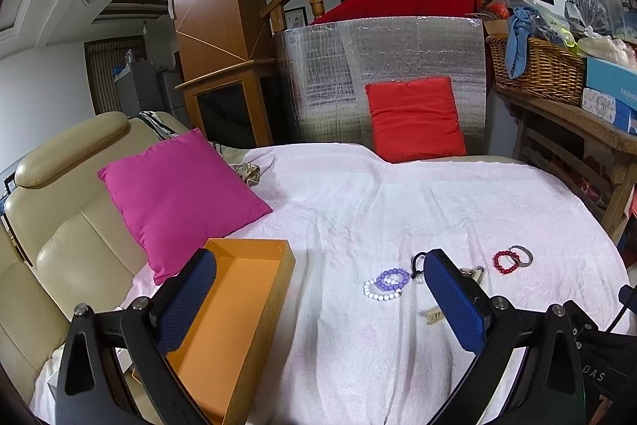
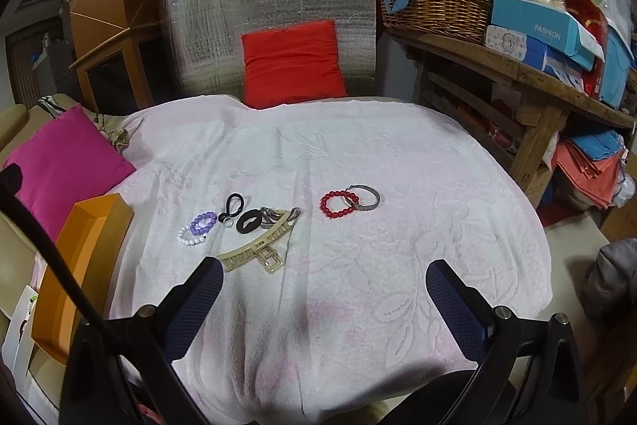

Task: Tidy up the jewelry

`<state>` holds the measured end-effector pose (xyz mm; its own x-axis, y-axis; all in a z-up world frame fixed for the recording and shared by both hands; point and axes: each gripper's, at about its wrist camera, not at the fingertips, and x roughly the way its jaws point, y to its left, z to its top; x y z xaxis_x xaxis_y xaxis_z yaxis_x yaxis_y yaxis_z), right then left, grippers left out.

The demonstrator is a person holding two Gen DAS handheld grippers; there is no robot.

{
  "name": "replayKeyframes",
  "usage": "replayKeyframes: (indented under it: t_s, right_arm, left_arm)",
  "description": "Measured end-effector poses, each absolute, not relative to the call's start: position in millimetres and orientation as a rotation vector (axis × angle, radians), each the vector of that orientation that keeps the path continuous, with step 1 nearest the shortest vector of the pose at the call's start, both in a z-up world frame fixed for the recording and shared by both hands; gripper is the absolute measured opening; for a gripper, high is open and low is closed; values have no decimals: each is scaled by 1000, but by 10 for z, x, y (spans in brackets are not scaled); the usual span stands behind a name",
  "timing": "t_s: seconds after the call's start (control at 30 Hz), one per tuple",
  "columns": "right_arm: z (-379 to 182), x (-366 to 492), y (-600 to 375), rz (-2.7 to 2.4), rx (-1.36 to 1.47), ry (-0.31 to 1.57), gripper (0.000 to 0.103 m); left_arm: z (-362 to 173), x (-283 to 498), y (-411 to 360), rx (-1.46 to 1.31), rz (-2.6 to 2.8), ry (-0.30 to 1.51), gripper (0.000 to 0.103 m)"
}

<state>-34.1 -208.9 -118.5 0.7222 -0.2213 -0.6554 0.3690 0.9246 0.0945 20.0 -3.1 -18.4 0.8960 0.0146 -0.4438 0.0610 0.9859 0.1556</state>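
1. Progress: nothing sorted yet, by my reading — the orange box [image 1: 243, 289] shows a bare floor, and every piece lies on the white towel [image 2: 358, 166].
2. Left gripper [image 1: 318, 289]: jaws spread wide, empty, above the towel. Right gripper [image 2: 324, 285]: jaws likewise apart, holding nothing.
3. Right view: purple bracelet [image 2: 204, 222] overlaps white bracelet [image 2: 190, 236] at 10 o'clock; black hair ties [image 2: 239, 212] and beige claw clip [image 2: 258, 245] near 11 o'clock.
4. Red bead bracelet [image 2: 337, 205] touches silver bangle [image 2: 364, 200] at 12 o'clock — apart from the cluster.
5. Box sits at 9 o'clock.
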Motion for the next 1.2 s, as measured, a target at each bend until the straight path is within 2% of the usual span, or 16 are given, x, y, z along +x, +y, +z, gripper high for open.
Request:
replayKeyframes:
  t_s: [0.67, 1.2]
  right_arm:
    - [-1324, -216, -2341, -357, 263, 700, 103]
    - [-2111, 146, -3214, -295, 509, 770, 102]
  left_arm:
    - [-407, 435, -150, 185, -45, 526, 103]
    - [-1776, 1279, -382, 168, -270, 819, 103]
